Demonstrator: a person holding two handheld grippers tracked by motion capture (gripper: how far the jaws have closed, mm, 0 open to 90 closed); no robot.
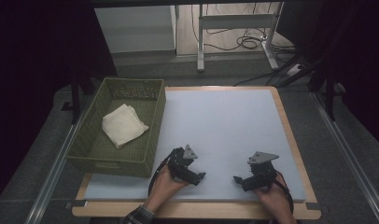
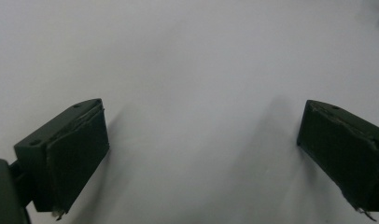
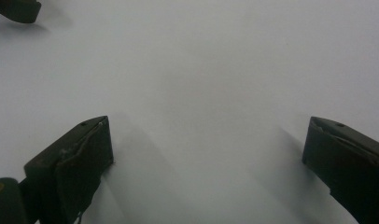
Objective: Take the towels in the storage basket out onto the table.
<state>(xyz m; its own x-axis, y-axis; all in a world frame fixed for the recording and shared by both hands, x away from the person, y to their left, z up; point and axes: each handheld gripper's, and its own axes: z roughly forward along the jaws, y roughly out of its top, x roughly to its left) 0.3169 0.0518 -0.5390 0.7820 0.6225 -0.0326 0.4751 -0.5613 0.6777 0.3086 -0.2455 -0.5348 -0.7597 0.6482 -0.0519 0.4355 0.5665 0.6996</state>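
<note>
At the left edge, basket (image 1: pixel 114 148): a green woven box, hanging partly off the table, touching the side of the white mat (image 1: pixel 225 126).
Cloth (image 1: pixel 123 124): folded and pale, lying inside the basket.
Left gripper (image 1: pixel 195 176): low on the mat, near the basket's front corner. Jaws wide apart, holding nothing.
Middle of mat: bare and flat, lots of room.
Right gripper (image 1: pixel 240 180): near the mat's front edge. Jaws wide apart, holding nothing.
Right edge: a wooden table (image 1: pixel 290 135) strip shows beside the mat.

Woven wicker basket (image 1: pixel 94 140), soft cloth (image 1: pixel 123 124), matt mat (image 1: pixel 225 130)
</note>
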